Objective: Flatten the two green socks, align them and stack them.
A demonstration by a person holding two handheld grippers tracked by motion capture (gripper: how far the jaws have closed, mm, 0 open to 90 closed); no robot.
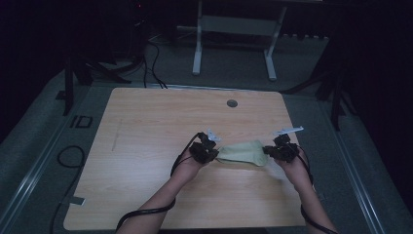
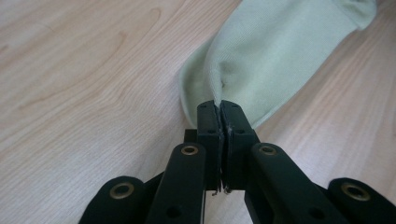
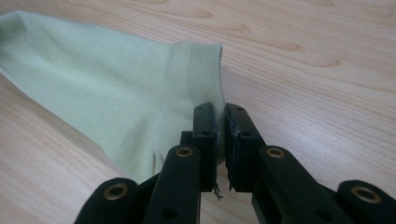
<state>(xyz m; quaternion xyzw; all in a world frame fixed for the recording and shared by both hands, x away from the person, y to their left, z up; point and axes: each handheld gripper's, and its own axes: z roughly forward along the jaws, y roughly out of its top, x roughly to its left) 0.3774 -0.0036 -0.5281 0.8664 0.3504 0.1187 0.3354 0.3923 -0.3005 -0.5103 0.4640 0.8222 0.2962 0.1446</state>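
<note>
**Green sock pinched at both ends over a wooden table**

Pale wooden table (image 1: 146,126) under dim light, with dark floor and a white metal frame (image 1: 234,44) beyond the far edge. Small round grey disc (image 1: 232,103) set into the tabletop near the far side. No containers anywhere on the tabletop.

Near the front middle of the table, a light green sock (image 1: 243,152), held between two black grippers. Fine knit fabric, soft and slightly creased, with a ribbed cuff band (image 3: 205,70) at one end. Long axis running left to right across the table, roughly parallel to the front edge; cuff end toward the person's right, other end toward the left.

Left gripper (image 2: 219,109) with jaws pressed together on a fold of fabric at the sock's left end, cloth bunching up just above the tips. Right gripper (image 3: 220,114) with jaws nearly together, clamping the edge of the ribbed cuff, a thin sliver of gap between them. Left hand (image 1: 187,168) and right hand (image 1: 294,168) coming up from the bottom of the high view, black cables (image 1: 146,212) trailing back along the forearms.
</note>
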